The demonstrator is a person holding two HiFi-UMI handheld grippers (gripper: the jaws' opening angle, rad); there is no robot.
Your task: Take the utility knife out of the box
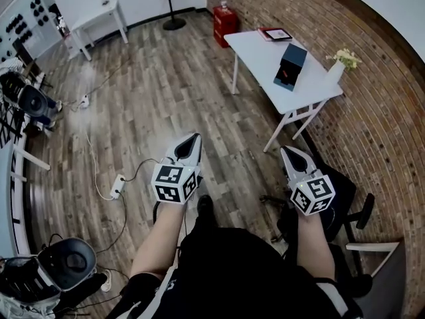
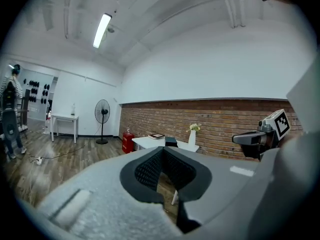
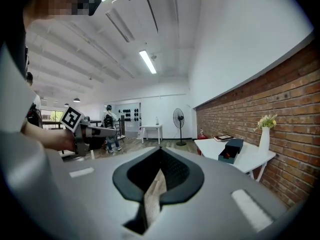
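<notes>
A dark blue box [image 1: 290, 66] stands open on the white table [image 1: 265, 52] far ahead, with something red [image 1: 284, 74] showing inside; whether that is the utility knife I cannot tell. The box also shows small in the left gripper view [image 2: 171, 142] and in the right gripper view [image 3: 231, 149]. My left gripper [image 1: 194, 138] and right gripper [image 1: 287, 150] are held out over the wooden floor, well short of the table. Both are shut and hold nothing. From behind, the left gripper's [image 2: 162, 150] jaws meet at the tips, as do the right gripper's [image 3: 161, 150].
A white vase of flowers [image 1: 339, 65] and a red-framed tablet or book [image 1: 275, 34] share the table. A red canister [image 1: 224, 24] and a fan [image 1: 169, 2] stand by the brick wall. A black office chair [image 1: 342, 208] is at my right, a power strip [image 1: 117, 185] with cables at my left.
</notes>
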